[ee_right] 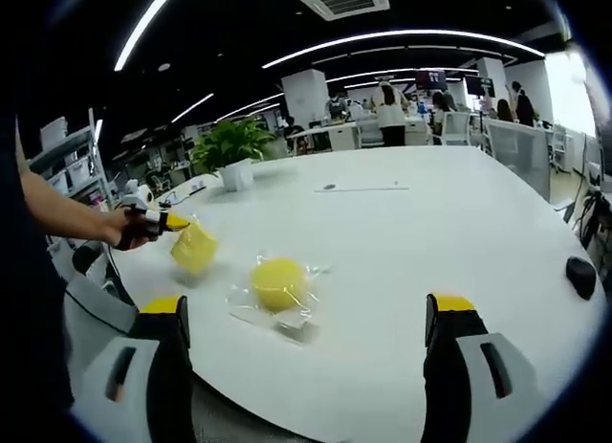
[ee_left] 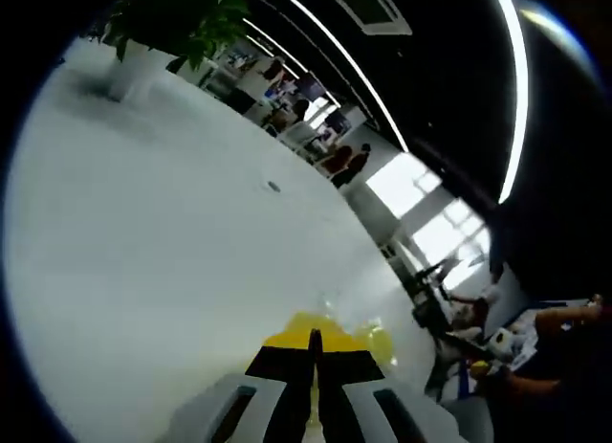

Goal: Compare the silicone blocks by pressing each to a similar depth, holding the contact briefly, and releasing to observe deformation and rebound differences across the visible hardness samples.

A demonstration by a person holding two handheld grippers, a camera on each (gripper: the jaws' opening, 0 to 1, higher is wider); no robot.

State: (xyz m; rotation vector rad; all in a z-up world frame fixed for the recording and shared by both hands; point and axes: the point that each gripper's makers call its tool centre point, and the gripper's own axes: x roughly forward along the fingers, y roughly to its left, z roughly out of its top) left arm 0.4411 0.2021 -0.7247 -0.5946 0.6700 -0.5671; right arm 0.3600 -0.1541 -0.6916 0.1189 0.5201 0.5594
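1. The left hand-held gripper [ee_right: 172,223] has its jaws closed on a yellow silicone block [ee_right: 194,247] and holds it lifted above the white counter [ee_right: 459,232], to the left of the round block. In the left gripper view the jaws meet with no gap, and the yellow block [ee_left: 311,330] sits just past their tips.
2. The right hand-held gripper [ee_right: 306,314] stands wide open and empty, its two yellow-tipped jaws well apart, with the round block ahead of them and between their lines.
3. The round yellow silicone block [ee_right: 278,282] lies on the counter inside a clear plastic wrapper [ee_right: 277,314]. It is nearer the counter's front edge than the potted plant [ee_right: 232,146] far behind it.
4. Both blocks are probably light and soft, so they should yield and spring back.
5. The wrapper looks slick; the round block may slide when pressed. Press straight down on its top centre, or pinch across its widest part.
6. The lifted block looks to be held at its upper edge, hanging freely; a pinch nearer the middle would likely be steadier.
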